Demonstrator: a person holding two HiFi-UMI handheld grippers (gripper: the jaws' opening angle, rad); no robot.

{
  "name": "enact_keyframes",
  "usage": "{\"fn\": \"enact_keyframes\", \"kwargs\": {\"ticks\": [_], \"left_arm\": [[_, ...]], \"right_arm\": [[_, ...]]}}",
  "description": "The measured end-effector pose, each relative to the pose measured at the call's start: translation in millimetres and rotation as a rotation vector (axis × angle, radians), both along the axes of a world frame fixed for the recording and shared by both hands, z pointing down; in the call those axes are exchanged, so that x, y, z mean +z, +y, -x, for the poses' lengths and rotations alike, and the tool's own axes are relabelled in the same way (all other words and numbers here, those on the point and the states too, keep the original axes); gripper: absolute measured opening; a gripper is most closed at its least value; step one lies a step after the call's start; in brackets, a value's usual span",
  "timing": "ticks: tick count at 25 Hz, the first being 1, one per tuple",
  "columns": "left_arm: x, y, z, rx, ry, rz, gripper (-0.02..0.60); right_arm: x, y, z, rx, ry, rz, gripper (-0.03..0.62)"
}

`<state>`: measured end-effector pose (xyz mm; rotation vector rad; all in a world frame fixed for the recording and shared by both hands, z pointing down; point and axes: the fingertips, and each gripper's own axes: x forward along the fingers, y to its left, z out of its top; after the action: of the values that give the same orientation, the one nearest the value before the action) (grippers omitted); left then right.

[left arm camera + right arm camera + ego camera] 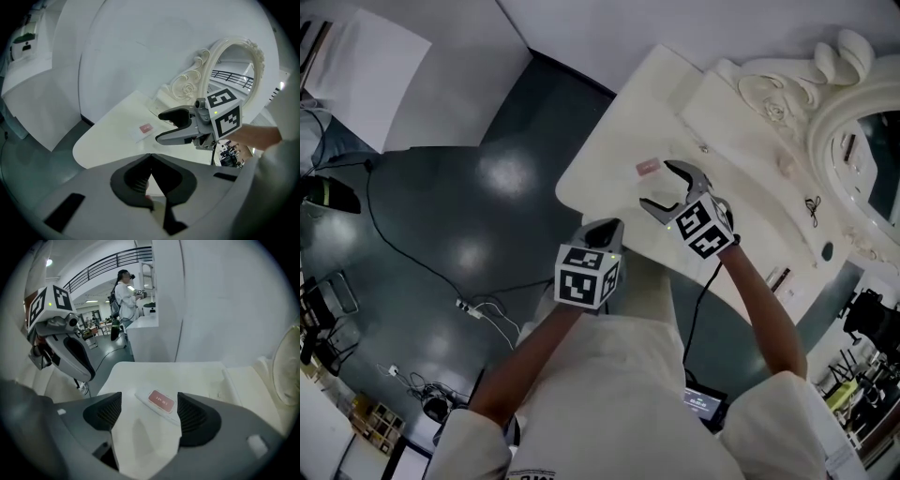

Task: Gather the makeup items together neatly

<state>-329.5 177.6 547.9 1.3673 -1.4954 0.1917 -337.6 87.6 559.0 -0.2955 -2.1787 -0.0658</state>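
- White dressing table (619, 141) is filling the middle of the head view, with an ornate mirror frame (778, 94) rising along its far right side and a dark grey floor (469, 216) spreading out to the left, where thin cables (403, 253) are trailing.
- One makeup item, a flat white packet (649, 167) with a pinkish-red label, is lying flat on the table towards its left end, well apart from the mirror.
- The right gripper (656, 185) is hovering over the table with its jaws standing wide apart and nothing pressed between them.
- In the right gripper view the packet (161, 401) is lying just ahead of the right gripper (149, 404), lined up with the gap between its jaws (neither pad is pressing on it).
- The left gripper (605, 228) is hanging at the near edge of the table, nearer the person than the right one, and its jaws are meeting at the tips.
- The left gripper view is showing those closed tips (151, 157), with the packet (146, 128) farther off on the table and the right gripper (160, 126) just to the right of it.
- From the right gripper view, the left gripper (86, 373) is showing at the upper left, and a person (124, 291) is standing at a counter far in the background.
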Motion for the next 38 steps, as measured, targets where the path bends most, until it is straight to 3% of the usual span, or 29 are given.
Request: {"fn": "enact_keyframes", "kwargs": {"ticks": [15,22,29,38], "left_arm": [[8,10,1,-0.011,0.011,0.022,0.009],[10,12,2,-0.004,0.015,0.026,0.009],[12,15,4,-0.006,0.018,0.034,0.009],[11,15,0,0.006,0.024,0.027,0.009]], "right_arm": [[41,0,21,-0.232,0.105,-0.107,0.359],[48,0,28,-0.269,0.131,-0.122,0.357],[63,0,21,-0.394,0.218,-0.149,0.356],[63,2,18,-0.446,0.261,-0.153,0.251]]}}
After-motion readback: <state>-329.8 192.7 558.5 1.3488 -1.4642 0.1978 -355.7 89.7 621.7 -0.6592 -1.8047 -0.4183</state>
